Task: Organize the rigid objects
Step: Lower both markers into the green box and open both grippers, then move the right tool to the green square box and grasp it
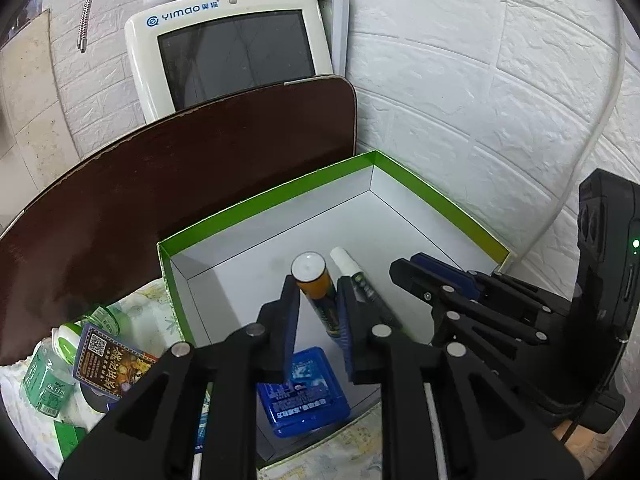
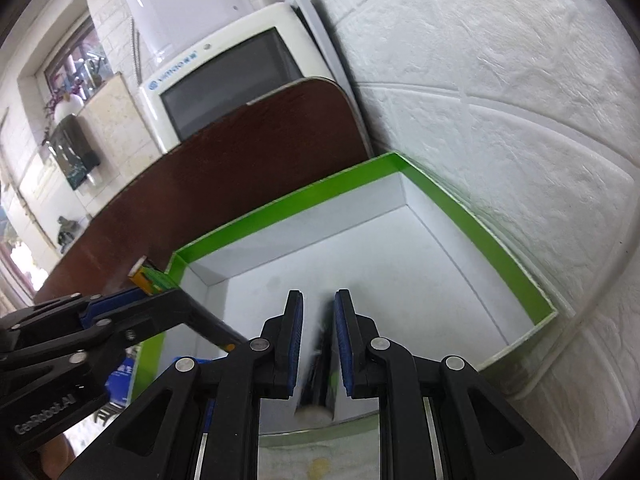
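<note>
Down over the green-rimmed box [image 1: 440, 196], the left hand-held gripper [image 1: 318, 312] is clamped on an orange tube [image 1: 316, 284] with a white cap, and the right hand-held gripper [image 2: 318, 344] is closed on a dark marker [image 2: 320, 380] whose print is blurred. Inside the white-lined box lies a blue case [image 1: 304, 392] with unreadable writing. Behind it stands a cream monitor [image 1: 224, 48] marked "YIMAO". Left of the box sit a QR-coded card box [image 1: 108, 364] and green-labelled bottle [image 1: 44, 380].

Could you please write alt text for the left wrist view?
The left gripper holds an orange tube over a green-rimmed white box; a white-capped marker lies alongside and a blue case sits below. The right gripper reaches in from the right.
</note>
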A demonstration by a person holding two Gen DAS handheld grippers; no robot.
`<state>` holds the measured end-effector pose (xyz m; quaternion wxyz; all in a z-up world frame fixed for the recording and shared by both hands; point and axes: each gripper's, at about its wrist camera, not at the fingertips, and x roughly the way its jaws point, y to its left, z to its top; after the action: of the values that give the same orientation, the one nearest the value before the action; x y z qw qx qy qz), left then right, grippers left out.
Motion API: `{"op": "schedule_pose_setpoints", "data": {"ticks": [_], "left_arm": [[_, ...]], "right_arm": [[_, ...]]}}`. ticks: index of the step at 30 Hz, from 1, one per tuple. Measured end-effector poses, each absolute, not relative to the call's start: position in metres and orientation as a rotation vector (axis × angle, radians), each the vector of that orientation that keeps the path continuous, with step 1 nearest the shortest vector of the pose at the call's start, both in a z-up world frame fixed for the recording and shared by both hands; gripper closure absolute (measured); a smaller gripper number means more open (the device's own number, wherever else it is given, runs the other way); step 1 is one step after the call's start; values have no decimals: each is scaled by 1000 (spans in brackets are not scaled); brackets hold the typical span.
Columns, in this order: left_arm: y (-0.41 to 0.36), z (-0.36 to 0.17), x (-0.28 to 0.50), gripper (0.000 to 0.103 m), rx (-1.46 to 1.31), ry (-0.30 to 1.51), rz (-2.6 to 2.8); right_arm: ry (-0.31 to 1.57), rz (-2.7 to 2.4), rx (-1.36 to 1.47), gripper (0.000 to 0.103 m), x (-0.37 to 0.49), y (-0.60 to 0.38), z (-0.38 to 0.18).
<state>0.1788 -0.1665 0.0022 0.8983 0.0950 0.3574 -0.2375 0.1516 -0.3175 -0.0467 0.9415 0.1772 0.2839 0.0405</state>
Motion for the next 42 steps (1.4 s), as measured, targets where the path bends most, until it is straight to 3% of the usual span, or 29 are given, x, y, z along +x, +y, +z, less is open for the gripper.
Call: {"op": "schedule_pose_setpoints", "data": {"ticks": [13,16,22,26,29,42], "left_arm": [[-157,6,210,78,201,733,-434],[-151,10,204,63,196,714,-429],[-127,17,189,62,185,680,-393],[-90,19,175,59,148,661,-341],[-60,16,166,51,129,649,-274],[122,-14,122,43,-53,663,45]], "right_arm": [[588,76,319,85,140,-301,-38],[592,64,311,85,137,-302,-37],[608,71,301,85,136,-293,-35],[603,108,281,85,132,-276,-28],[601,135,252,85,129,-261,-24],[666,296,118,85,131,-154,-21]]}}
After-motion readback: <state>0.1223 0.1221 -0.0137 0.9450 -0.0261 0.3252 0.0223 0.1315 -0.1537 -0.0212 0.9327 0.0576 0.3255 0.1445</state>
